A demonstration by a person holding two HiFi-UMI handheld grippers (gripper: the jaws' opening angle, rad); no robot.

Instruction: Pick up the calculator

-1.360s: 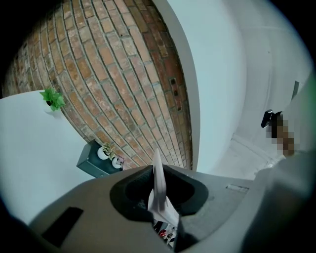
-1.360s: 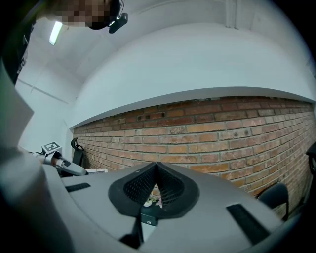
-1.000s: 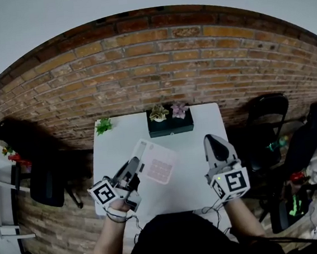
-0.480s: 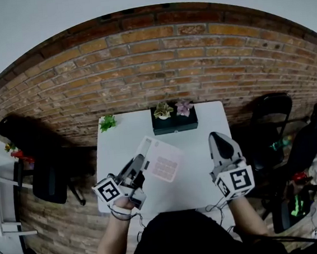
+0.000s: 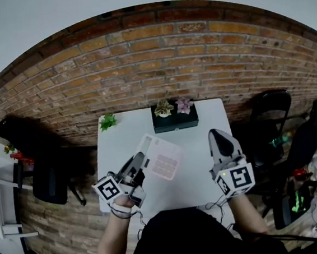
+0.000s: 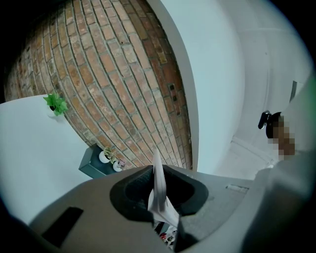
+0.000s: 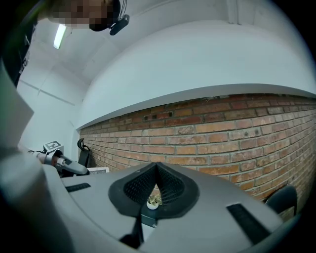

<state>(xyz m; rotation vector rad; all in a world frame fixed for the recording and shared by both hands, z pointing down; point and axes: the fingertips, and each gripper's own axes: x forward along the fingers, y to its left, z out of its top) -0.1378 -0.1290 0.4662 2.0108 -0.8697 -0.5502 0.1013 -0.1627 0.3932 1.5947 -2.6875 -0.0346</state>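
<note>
The pick looks essentially done: the left gripper (image 5: 140, 162) has its jaws clamped tight on one edge of the calculator (image 5: 162, 157), which juts out past the fingertips and seems to hang clear of the white table (image 5: 193, 177), so only carrying it remains. It is a thin, flat, pale slab with pinkish keys. The right gripper (image 5: 218, 138), well off to its side, is closed on nothing.
</note>
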